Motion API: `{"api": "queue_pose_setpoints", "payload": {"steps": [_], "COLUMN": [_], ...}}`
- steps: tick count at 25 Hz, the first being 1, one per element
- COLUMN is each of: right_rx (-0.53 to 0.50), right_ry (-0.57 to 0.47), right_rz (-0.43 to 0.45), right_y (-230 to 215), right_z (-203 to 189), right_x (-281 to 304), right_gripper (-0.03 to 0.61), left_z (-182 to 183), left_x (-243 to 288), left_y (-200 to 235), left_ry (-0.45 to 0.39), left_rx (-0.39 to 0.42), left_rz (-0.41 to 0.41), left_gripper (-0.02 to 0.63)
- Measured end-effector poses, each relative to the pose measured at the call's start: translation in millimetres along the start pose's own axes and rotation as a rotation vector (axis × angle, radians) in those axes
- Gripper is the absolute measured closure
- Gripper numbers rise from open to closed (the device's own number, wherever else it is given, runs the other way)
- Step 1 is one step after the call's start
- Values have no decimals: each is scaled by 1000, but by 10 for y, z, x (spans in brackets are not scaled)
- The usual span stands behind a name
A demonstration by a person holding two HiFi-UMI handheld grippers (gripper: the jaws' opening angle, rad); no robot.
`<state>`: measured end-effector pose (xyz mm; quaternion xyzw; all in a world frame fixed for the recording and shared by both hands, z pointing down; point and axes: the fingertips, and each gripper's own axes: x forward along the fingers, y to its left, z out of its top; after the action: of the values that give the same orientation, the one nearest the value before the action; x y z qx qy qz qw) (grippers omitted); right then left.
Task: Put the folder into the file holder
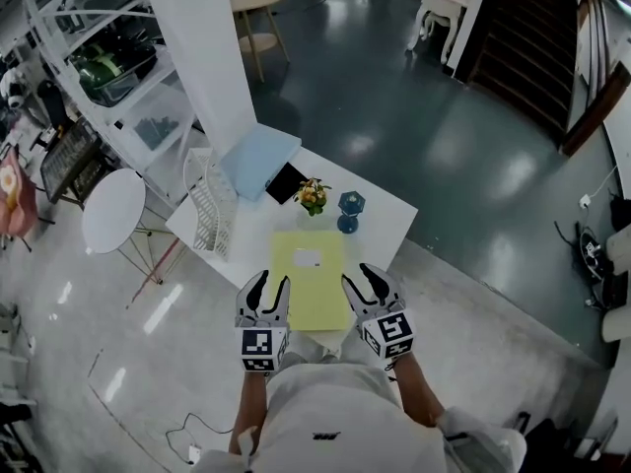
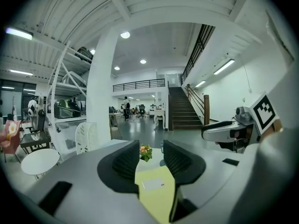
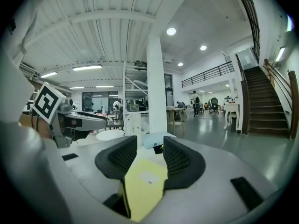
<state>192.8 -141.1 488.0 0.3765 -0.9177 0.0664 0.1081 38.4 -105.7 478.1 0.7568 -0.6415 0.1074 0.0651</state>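
Observation:
A yellow folder (image 1: 309, 274) with a white label lies flat over the near part of the white table (image 1: 389, 215). My left gripper (image 1: 271, 282) is shut on its near left corner and my right gripper (image 1: 359, 276) on its near right corner. In the left gripper view the folder (image 2: 156, 195) runs between the jaws of the left gripper (image 2: 145, 155). The right gripper view shows the folder (image 3: 140, 190) caught in the right gripper (image 3: 149, 155). The white mesh file holder (image 1: 212, 205) stands at the table's left edge.
A light blue folder (image 1: 258, 158) and a black flat item (image 1: 286, 182) lie at the table's far left. A small flower pot (image 1: 313, 195) and a blue ornament (image 1: 350, 210) stand beyond the yellow folder. A round white side table (image 1: 111, 210) and a white pillar (image 1: 202, 47) are at the left.

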Motion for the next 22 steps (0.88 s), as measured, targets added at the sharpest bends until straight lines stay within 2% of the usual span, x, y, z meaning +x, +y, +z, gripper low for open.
{"api": "queue_pose_setpoints", "payload": {"steps": [7,12,22], "right_rx": [37,44,121], "right_ry": [48,89,210], "right_rz": [-2,-15,-118], "right_y": [-155,-201,-481], "right_z": [-145,-259,-704], "right_x": [237,522,1066], "right_gripper": [399,399,399], "left_z": [-125,-335,-893], "left_x": [316,591,1223], "left_y": [85,255,655], "left_ry": [47,92,218], "left_rx": [-17,-48,-99], "left_rz": [-17,-62,-167], "left_gripper": [442,442,442]}}
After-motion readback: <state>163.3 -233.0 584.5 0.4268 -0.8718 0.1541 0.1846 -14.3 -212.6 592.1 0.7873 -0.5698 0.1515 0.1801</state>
